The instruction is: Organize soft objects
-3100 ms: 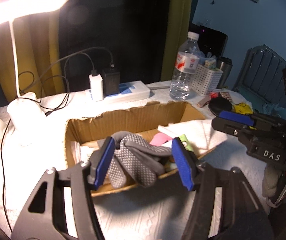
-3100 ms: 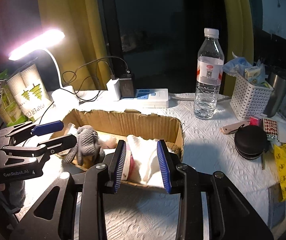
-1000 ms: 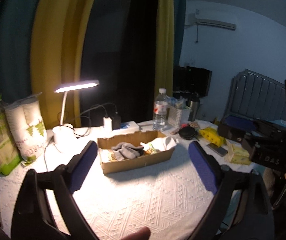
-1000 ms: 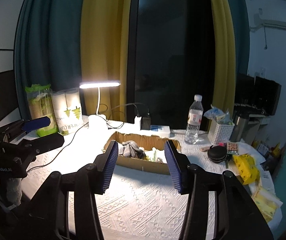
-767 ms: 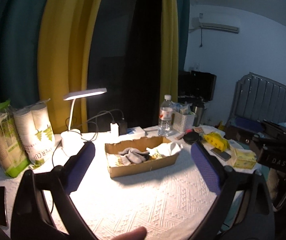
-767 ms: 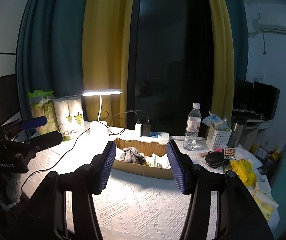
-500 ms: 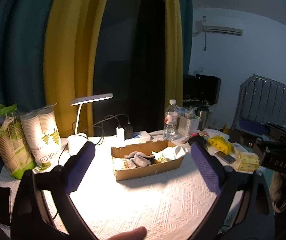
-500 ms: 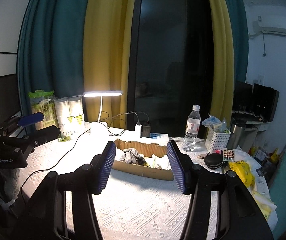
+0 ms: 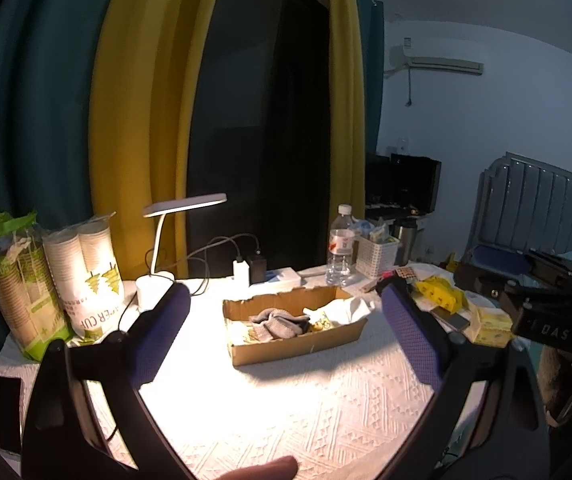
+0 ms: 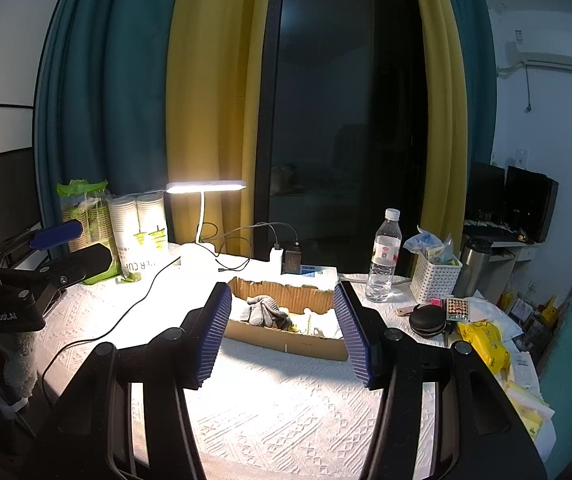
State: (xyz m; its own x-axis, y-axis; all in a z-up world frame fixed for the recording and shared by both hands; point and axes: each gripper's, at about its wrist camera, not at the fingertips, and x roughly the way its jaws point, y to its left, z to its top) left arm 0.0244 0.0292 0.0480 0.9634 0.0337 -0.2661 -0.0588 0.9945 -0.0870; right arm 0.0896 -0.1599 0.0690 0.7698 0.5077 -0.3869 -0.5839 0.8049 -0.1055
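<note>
A shallow cardboard box (image 9: 306,346) stands on the white-clothed table; it also shows in the right wrist view (image 10: 286,342). Inside lie grey gloves (image 9: 275,324) and a white cloth (image 9: 346,308); the gloves (image 10: 265,312) show in the right wrist view too. My left gripper (image 9: 286,336) is open and empty, held well back from the box. My right gripper (image 10: 283,336) is open and empty, also well back. Each gripper shows at the edge of the other's view: the right one (image 9: 546,312), the left one (image 10: 57,248).
A lit desk lamp (image 9: 181,208), paper cup packs (image 9: 85,276), a power strip with chargers (image 10: 290,260), a water bottle (image 10: 384,256), a white basket (image 10: 434,276), a black round case (image 10: 428,320) and yellow packets (image 10: 484,340) surround the box. A phone (image 9: 5,412) lies at the table's left edge.
Both grippers have pulled far back and up from the box, and both jaws have opened wider. The gloves and cloth stay in the box.
</note>
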